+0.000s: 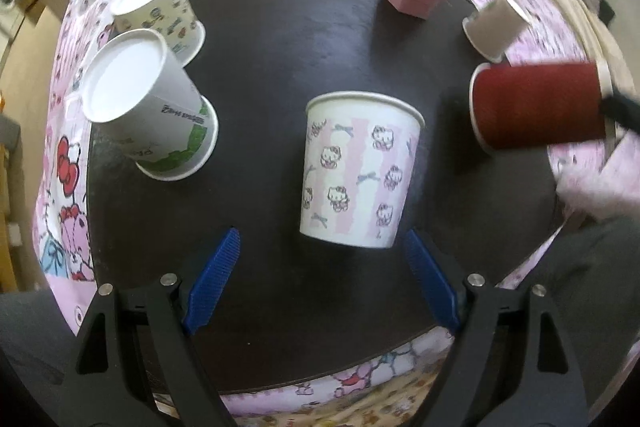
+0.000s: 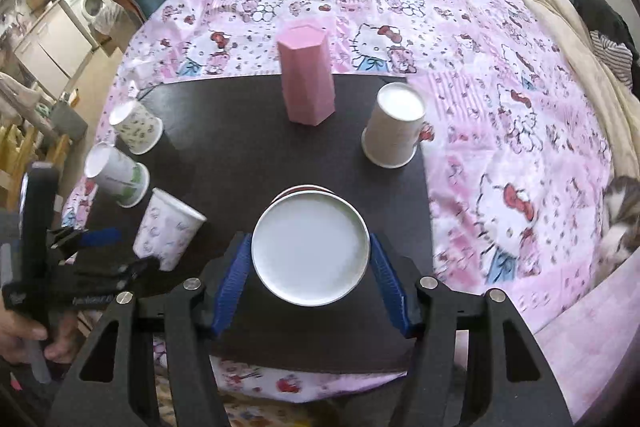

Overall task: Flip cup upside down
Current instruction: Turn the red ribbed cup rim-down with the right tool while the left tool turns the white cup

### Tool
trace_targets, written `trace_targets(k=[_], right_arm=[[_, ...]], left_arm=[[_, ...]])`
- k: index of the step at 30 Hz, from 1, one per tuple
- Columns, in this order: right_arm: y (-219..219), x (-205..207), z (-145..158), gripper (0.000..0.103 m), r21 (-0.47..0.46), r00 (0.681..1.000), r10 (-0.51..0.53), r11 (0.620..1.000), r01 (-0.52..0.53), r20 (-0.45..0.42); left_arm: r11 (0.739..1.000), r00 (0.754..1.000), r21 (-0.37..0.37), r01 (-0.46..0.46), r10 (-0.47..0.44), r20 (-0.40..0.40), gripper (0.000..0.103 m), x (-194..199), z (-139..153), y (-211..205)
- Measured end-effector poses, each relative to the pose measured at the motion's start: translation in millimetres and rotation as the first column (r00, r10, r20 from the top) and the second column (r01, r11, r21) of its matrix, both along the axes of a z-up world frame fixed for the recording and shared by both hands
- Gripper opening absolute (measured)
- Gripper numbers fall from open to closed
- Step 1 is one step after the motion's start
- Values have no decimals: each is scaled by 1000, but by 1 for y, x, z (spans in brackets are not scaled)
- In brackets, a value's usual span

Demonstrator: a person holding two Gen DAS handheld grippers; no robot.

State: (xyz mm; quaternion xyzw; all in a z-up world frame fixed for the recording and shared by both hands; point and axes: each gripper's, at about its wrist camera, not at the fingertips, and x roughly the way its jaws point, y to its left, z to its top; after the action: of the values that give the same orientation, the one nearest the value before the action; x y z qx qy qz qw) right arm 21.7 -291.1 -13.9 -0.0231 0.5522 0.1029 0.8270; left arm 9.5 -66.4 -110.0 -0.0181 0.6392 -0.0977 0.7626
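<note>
Red cup (image 2: 311, 246) sits upside down on the dark board (image 2: 248, 131), clasped by the right gripper (image 2: 311, 281). Left gripper (image 1: 320, 269) hangs spread wide, just short of the upright kitten-print cup (image 1: 356, 175).

Left gripper (image 1: 320, 251) and right gripper (image 2: 310, 267): black angular frames, round silver screws at the joints, ribbed blue finger pads (image 1: 214, 281). Bare-skinned hand (image 2: 24, 341).

Red cup (image 1: 538, 105); kitten-patterned cup (image 1: 356, 175); pink box (image 2: 306, 75); dark board (image 1: 280, 39).
</note>
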Motion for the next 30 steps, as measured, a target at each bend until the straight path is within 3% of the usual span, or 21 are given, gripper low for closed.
trace_targets(k=[2,5,7,13,15,16,19,22,30], right_arm=[[-3,9,-1,62,-41,1000,13,999,-13,7],[-10,19,-7,62,-28,1000,9,1000,-10,-14],[-13,25,-7,62,-15,1000,8,1000,-8,-6],[-12,32,-9,62,1,999,24,1000,-24,25],[-14,32,-11,62,16,999,20,1000,-20,51],[-15,33,-11,62,23,998,18,1000,-19,58],[-16,35,-13,62,39,996,13,999,-16,84],[-17,37,-15,62,54,994,-1,999,-5,106],[-19,40,-18,63,77,989,-13,997,1,149]], left_arm=[[1000,1000,-16,22,-22,-20,83,-2,-6,-3],[999,999,3,54,-54,-4,83,-7,-11,-9],[996,996,23,84,-85,26,83,-11,-11,-15],[998,981,38,49,-56,188,82,-17,-1,-10],[996,977,65,59,-72,201,82,-18,-4,-12],[995,977,71,65,-78,197,80,-19,-6,-13],[993,981,93,73,-88,170,58,-18,-17,-15],[991,982,106,78,-95,163,49,-18,-21,-14],[988,963,100,117,-137,232,48,-20,-1,-18]])
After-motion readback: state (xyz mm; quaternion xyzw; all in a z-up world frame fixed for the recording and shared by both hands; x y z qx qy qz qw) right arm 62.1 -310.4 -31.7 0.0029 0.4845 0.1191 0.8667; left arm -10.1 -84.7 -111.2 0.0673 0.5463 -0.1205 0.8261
